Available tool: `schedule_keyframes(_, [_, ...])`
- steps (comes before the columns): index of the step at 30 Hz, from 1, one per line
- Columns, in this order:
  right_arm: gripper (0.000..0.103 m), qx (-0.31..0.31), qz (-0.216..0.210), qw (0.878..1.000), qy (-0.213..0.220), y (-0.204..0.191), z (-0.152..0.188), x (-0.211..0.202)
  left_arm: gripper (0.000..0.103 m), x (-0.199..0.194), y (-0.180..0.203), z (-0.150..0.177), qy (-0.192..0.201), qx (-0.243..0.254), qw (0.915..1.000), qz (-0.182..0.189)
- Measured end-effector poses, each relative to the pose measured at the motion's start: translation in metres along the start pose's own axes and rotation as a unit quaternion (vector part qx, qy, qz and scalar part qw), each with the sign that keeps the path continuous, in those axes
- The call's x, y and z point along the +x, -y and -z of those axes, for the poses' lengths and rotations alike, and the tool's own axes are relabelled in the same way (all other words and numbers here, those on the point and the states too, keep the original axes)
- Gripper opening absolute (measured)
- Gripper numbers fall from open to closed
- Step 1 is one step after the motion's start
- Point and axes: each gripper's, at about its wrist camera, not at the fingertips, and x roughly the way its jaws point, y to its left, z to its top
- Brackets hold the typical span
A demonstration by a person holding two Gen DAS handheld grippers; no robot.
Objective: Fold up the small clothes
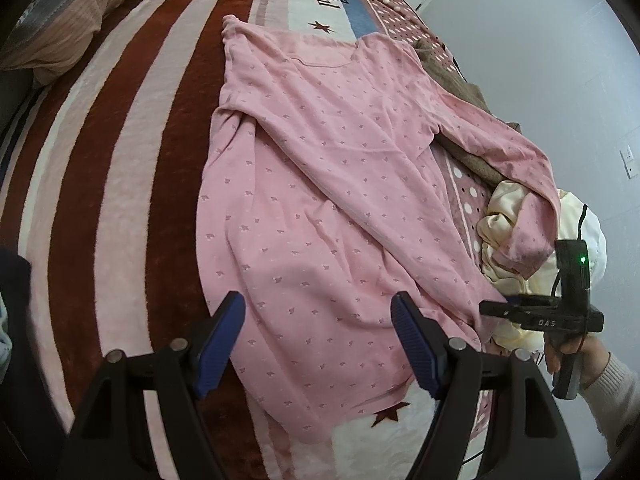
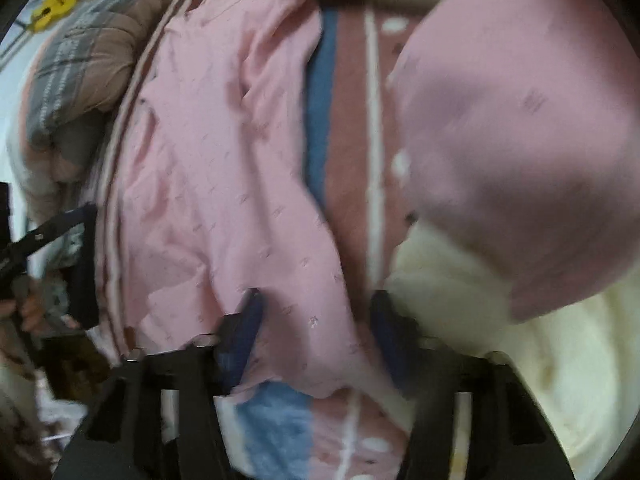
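Observation:
A pink long-sleeved shirt (image 1: 320, 184) with small printed motifs lies spread flat on the bed. My left gripper (image 1: 318, 336) hovers open over its near hem with nothing between the blue pads. One sleeve (image 1: 520, 152) trails off to the right over other clothes. A hand holds my right gripper (image 1: 486, 308) at the shirt's right hem corner. In the blurred right wrist view its fingers stand apart over the pink shirt (image 2: 208, 160), so the right gripper (image 2: 316, 326) is open. The sleeve (image 2: 520, 140) bulks close on the right.
A striped red, pink and white blanket (image 1: 120, 160) covers the bed. Pillows (image 1: 80, 12) sit at the far left. A brown garment (image 1: 460, 80) and a cream garment (image 1: 504, 216) lie piled by the bed's right edge, next to a grey wall.

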Motion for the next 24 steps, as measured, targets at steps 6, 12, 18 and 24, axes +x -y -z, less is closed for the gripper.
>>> schedule_keyframes(6, [0.0, -0.007, 0.041, 0.997, 0.064, -0.012, 0.025, -0.036, 0.072, 0.001, 0.002, -0.001, 0.0, -0.004, 1.0, 0.001])
schedule_keyframes(12, [0.0, 0.034, 0.066, 0.993, 0.087, 0.001, 0.037, -0.049, 0.072, 0.001, 0.006, -0.004, 0.003, -0.002, 1.0, 0.005])
schedule_keyframes(18, [0.032, 0.011, 0.114, 0.989, 0.097, -0.01, 0.029, -0.059, 0.072, -0.003, 0.013, -0.007, 0.005, 0.007, 1.0, 0.002])
schedule_keyframes(24, [0.053, -0.026, 0.174, 0.969, 0.171, -0.017, 0.017, -0.114, 0.072, -0.013, 0.019, -0.012, 0.018, 0.005, 0.9998, 0.008])
